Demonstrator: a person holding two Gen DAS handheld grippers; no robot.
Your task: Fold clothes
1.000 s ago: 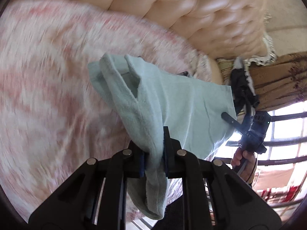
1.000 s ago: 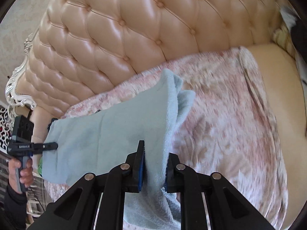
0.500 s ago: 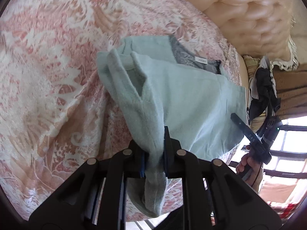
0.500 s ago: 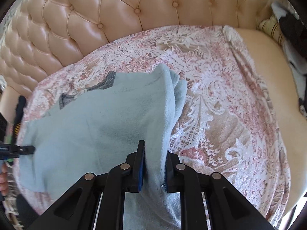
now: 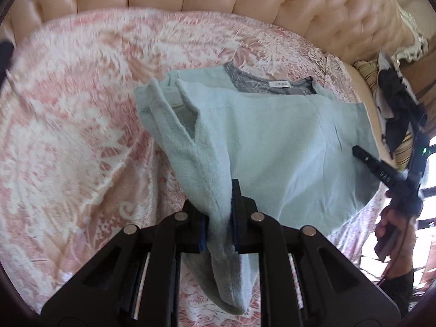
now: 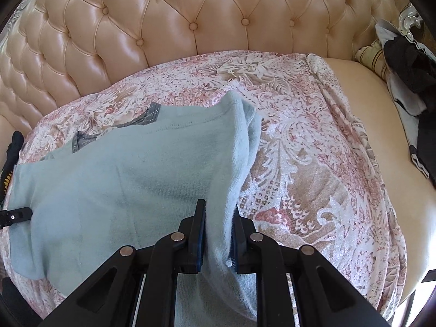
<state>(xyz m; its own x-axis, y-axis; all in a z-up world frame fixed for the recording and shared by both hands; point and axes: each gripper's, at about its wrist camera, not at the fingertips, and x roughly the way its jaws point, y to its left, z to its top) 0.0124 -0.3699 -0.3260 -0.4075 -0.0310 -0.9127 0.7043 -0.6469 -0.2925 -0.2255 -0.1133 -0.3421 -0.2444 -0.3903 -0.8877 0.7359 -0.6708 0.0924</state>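
A pale blue-green top [image 5: 272,141] with a grey neckline [image 5: 272,85] is stretched between both grippers over a pink patterned bedspread [image 5: 68,125]. Its far part with the neckline lies on the spread. My left gripper [image 5: 220,218] is shut on a bunched fold of the top at one side. In the left wrist view the other gripper [image 5: 376,167] shows at the right edge of the cloth, held by a hand [image 5: 392,226]. My right gripper [image 6: 218,231] is shut on the top [image 6: 130,179] at its other side. The left tool's tip [image 6: 16,215] shows at the far left.
A tufted cream headboard [image 6: 190,21] runs along the back. Dark and white clothes [image 6: 408,62] lie piled on a striped pillow at the right, beyond the bare cream mattress [image 6: 368,103]. Patterned spread [image 6: 313,150] stretches to the right of the top.
Both grippers sank toward the bed with the top held between them. The garment's neckline end came down onto the spread, and the headboard moved back into the left wrist view.
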